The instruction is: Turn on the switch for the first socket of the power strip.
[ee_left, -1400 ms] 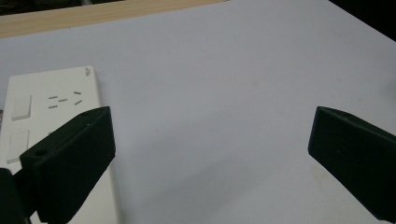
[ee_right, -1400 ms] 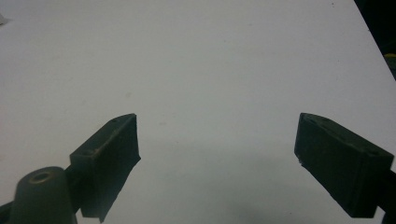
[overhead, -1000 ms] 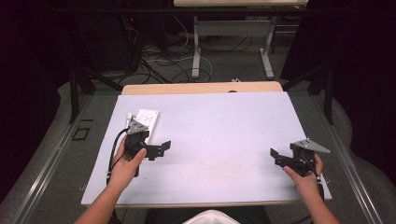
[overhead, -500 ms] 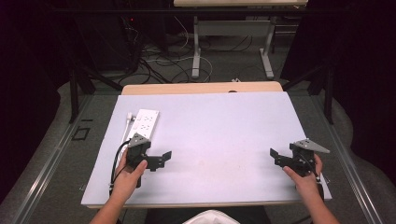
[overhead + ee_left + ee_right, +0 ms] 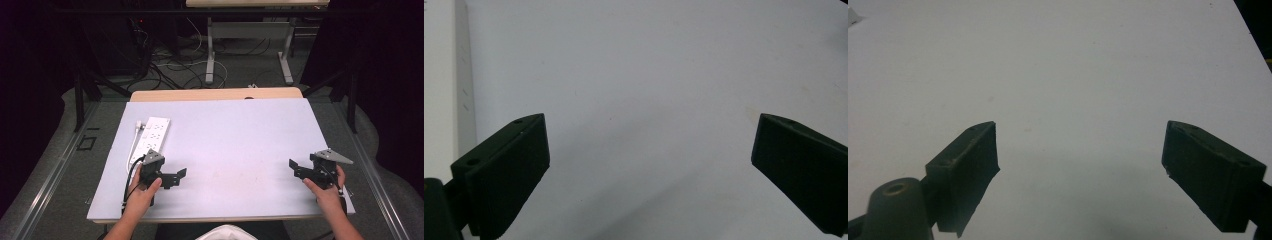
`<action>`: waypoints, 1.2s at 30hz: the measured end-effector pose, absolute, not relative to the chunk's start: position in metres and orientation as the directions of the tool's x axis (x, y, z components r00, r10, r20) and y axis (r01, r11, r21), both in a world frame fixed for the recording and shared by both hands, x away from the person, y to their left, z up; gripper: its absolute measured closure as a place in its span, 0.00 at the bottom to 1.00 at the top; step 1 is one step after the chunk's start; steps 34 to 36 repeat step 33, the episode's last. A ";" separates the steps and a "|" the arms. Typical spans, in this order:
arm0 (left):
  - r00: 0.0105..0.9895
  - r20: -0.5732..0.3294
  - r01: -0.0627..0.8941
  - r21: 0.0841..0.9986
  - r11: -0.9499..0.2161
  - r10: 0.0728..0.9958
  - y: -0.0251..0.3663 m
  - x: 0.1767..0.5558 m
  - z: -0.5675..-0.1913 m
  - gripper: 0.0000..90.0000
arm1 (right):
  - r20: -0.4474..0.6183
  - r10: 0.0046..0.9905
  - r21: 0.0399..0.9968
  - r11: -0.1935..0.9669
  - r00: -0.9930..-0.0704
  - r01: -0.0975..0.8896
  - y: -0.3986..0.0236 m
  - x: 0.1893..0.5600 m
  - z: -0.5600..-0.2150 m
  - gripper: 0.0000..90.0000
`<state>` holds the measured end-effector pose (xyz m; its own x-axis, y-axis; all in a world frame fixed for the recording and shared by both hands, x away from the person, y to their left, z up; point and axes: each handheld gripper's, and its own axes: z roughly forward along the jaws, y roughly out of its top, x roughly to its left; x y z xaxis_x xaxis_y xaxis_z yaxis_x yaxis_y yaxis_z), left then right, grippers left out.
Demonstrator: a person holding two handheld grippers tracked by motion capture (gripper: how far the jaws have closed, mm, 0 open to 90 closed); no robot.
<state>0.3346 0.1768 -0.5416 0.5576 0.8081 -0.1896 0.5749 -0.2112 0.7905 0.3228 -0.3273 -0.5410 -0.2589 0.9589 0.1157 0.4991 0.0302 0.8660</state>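
Dark curtains and a tangle of floor cables are framing the far side of a pale surface [image 5: 235, 150] whose wooden far edge is peeking out beyond its white cover. Lying near the left edge, toward the far left corner, is a white power strip [image 5: 152, 134], running lengthwise from far to near, with its white cord trailing along its left side. The left gripper [image 5: 172, 176] is sitting in the person's left hand [image 5: 141, 192] just on the near side of the strip, close to the near left corner, its jaws standing wide apart and holding nothing; in the left gripper view the strip [image 5: 444, 100] is showing along the left margin. The right gripper [image 5: 300, 169] is resting in the right hand [image 5: 325, 192] near the near right corner, well apart from the strip, pointing toward the left edge, its jaws likewise spread wide over bare surface [image 5: 1073, 75] and gripping nothing.
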 end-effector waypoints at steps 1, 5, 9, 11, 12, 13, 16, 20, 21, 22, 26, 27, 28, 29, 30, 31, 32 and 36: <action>0.561 -0.180 0.576 0.786 -0.225 0.808 0.177 0.335 -0.542 0.02 | 0.116 0.959 0.866 0.030 -0.260 0.499 -0.327 0.323 -0.541 0.16; 0.555 -0.192 0.581 0.786 -0.212 0.809 0.176 0.336 -0.545 0.03 | 0.120 0.959 0.864 0.027 -0.258 0.502 -0.327 0.322 -0.541 0.16; 0.558 -0.195 0.591 0.776 -0.221 0.807 0.177 0.337 -0.546 0.03 | 0.116 0.958 0.866 0.031 -0.261 0.499 -0.328 0.322 -0.541 0.16; 0.559 -0.189 0.590 0.775 -0.228 0.807 0.177 0.337 -0.548 0.03 | 0.117 0.958 0.865 0.030 -0.260 0.500 -0.327 0.323 -0.541 0.16; 0.554 -0.196 0.593 0.775 -0.218 0.809 0.176 0.337 -0.549 0.03 | 0.116 0.958 0.865 0.031 -0.261 0.500 -0.327 0.323 -0.541 0.16; 0.559 -0.195 0.594 0.772 -0.226 0.806 0.177 0.338 -0.549 0.03 | 0.116 0.958 0.865 0.031 -0.261 0.500 -0.327 0.323 -0.541 0.16; 0.556 -0.195 0.597 0.770 -0.225 0.808 0.176 0.338 -0.549 0.03 | 0.113 0.959 0.868 0.031 -0.259 0.495 -0.327 0.322 -0.541 0.16; 0.563 -0.188 0.597 0.765 -0.239 0.805 0.176 0.339 -0.550 0.04 | 0.115 0.959 0.863 0.032 -0.258 0.504 -0.327 0.322 -0.541 0.16; 0.562 -0.188 0.598 0.765 -0.238 0.806 0.176 0.339 -0.550 0.04 | 0.120 0.959 0.858 0.030 -0.256 0.513 -0.327 0.322 -0.541 0.16; 0.552 -0.192 0.595 0.773 -0.222 0.812 0.175 0.340 -0.552 0.04 | 0.120 0.959 0.858 0.029 -0.256 0.512 -0.327 0.322 -0.541 0.16; 0.551 -0.193 0.596 0.772 -0.221 0.812 0.175 0.341 -0.552 0.04 | 0.121 0.960 0.857 0.028 -0.253 0.515 -0.327 0.322 -0.541 0.16; 0.552 -0.193 0.596 0.772 -0.221 0.811 0.175 0.341 -0.552 0.04 | 0.121 0.960 0.856 0.028 -0.252 0.516 -0.327 0.322 -0.541 0.16; 0.551 -0.193 0.596 0.773 -0.220 0.812 0.175 0.340 -0.552 0.04 | 0.121 0.960 0.856 0.028 -0.252 0.516 -0.327 0.322 -0.541 0.16; 0.551 -0.185 0.592 0.774 -0.225 0.813 0.175 0.340 -0.552 0.04 | 0.121 0.960 0.856 0.028 -0.251 0.517 -0.328 0.322 -0.541 0.16; 0.551 -0.185 0.592 0.774 -0.225 0.813 0.175 0.340 -0.552 0.04 | 0.121 0.960 0.856 0.028 -0.251 0.517 -0.327 0.322 -0.541 0.16; 0.549 -0.193 0.594 0.775 -0.216 0.813 0.175 0.339 -0.551 0.04 | 0.122 0.959 0.856 0.028 -0.256 0.516 -0.327 0.322 -0.542 0.16; 0.549 -0.193 0.594 0.775 -0.216 0.813 0.175 0.339 -0.551 0.04 | 0.120 0.958 0.856 0.033 -0.259 0.516 -0.327 0.322 -0.542 0.16; 0.550 -0.191 0.591 0.777 -0.218 0.813 0.176 0.340 -0.551 0.04 | 0.118 0.959 0.855 0.034 -0.258 0.518 -0.327 0.322 -0.542 0.16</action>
